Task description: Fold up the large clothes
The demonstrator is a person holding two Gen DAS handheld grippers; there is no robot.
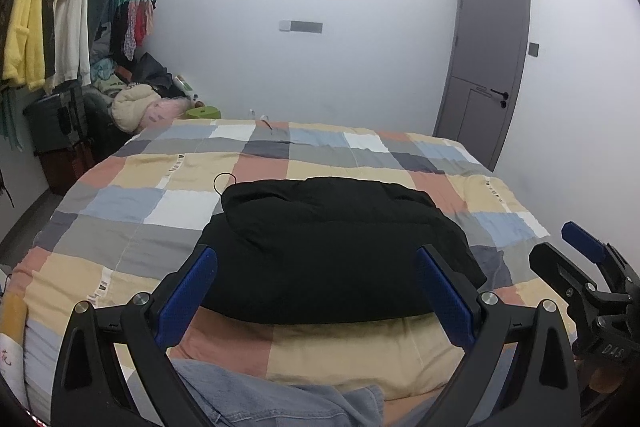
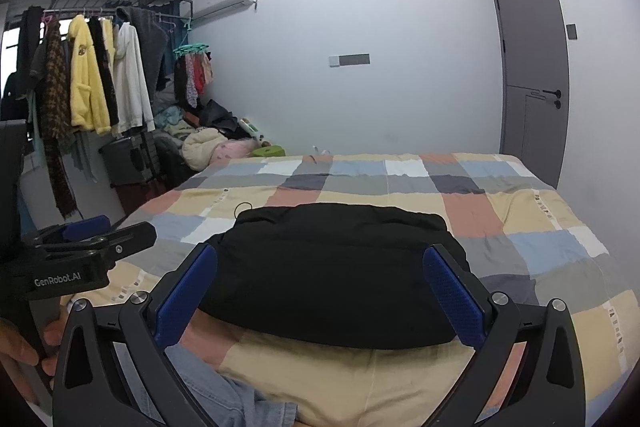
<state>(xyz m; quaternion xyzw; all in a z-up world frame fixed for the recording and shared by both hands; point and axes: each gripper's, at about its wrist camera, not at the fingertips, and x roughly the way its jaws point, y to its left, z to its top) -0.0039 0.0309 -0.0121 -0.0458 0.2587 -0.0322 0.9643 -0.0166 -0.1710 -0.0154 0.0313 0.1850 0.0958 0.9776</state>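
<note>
A black padded garment [image 1: 332,247] lies folded into a compact bundle on the checked bedspread [image 1: 132,239], near the bed's front edge. It also shows in the right wrist view [image 2: 336,275]. My left gripper [image 1: 316,291] is open and empty, held just short of the bundle's near edge. My right gripper [image 2: 320,295] is open and empty too, held the same way. The right gripper shows at the right of the left wrist view [image 1: 576,259], and the left gripper at the left of the right wrist view [image 2: 104,231]. Neither touches the garment.
A denim cloth [image 1: 280,403] lies at the bed's front edge below the grippers. A clothes rack [image 2: 100,75] with hanging coats and a pile of clothes [image 2: 208,143] stands far left. A grey door [image 2: 532,75] is at the far right.
</note>
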